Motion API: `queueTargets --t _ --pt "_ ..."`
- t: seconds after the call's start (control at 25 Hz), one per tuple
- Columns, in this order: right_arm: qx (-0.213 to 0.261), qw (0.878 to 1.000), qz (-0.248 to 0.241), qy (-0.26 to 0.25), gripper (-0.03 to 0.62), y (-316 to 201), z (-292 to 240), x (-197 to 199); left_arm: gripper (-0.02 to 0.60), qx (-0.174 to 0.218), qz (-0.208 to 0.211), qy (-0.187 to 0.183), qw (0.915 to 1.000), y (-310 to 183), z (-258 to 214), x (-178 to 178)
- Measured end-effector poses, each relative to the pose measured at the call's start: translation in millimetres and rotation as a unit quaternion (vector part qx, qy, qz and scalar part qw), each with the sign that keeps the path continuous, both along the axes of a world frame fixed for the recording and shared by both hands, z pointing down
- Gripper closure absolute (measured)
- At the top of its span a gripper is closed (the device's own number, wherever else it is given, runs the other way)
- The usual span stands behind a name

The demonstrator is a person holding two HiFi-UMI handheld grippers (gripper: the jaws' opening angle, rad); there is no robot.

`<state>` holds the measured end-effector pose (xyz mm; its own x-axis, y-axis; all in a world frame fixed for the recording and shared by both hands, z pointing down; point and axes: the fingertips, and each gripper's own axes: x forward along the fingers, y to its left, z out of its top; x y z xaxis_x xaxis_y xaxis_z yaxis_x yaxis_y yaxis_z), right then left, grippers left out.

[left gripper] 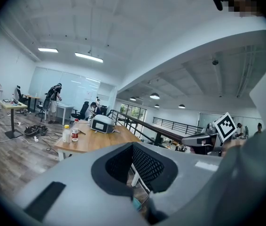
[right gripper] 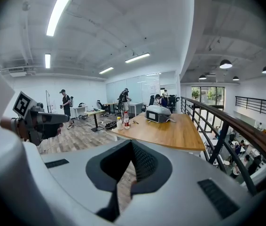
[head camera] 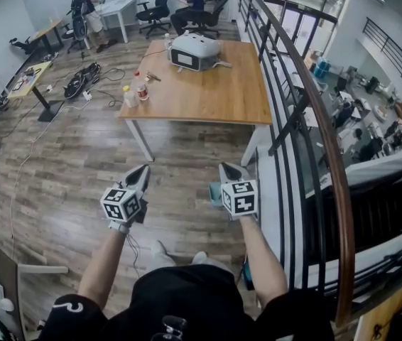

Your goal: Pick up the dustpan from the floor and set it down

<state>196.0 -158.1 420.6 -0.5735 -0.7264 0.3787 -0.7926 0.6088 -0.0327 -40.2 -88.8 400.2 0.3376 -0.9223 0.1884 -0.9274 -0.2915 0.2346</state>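
Note:
I stand on a wooden floor with a gripper in each hand, both at waist height and pointing ahead. A teal thing (head camera: 215,192) lies on the floor by the table leg, half hidden behind my right gripper (head camera: 226,168); it looks like the dustpan. A teal sliver (left gripper: 135,203) also shows below the left jaws. My left gripper (head camera: 143,170) is shut with nothing in it, its grey jaws meeting in the left gripper view (left gripper: 133,145). The right gripper's jaws (right gripper: 132,142) also meet and hold nothing. Both grippers are well above the floor and apart from the teal thing.
A wooden table (head camera: 215,91) stands just ahead, bearing a grey device (head camera: 194,52) and bottles (head camera: 136,91). A black railing with a wooden handrail (head camera: 314,119) runs along my right. Cables (head camera: 82,82) lie on the floor at far left. People sit and stand at the far desks.

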Motion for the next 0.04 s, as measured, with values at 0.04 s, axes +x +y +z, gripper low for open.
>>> queueTargets --t 0.04 --pt "0.001 1.000 0.000 0.000 0.599 1.5 -0.3 0.0 0.583 0.000 0.000 -0.001 1.0000 1.4 0.5 -0.2"
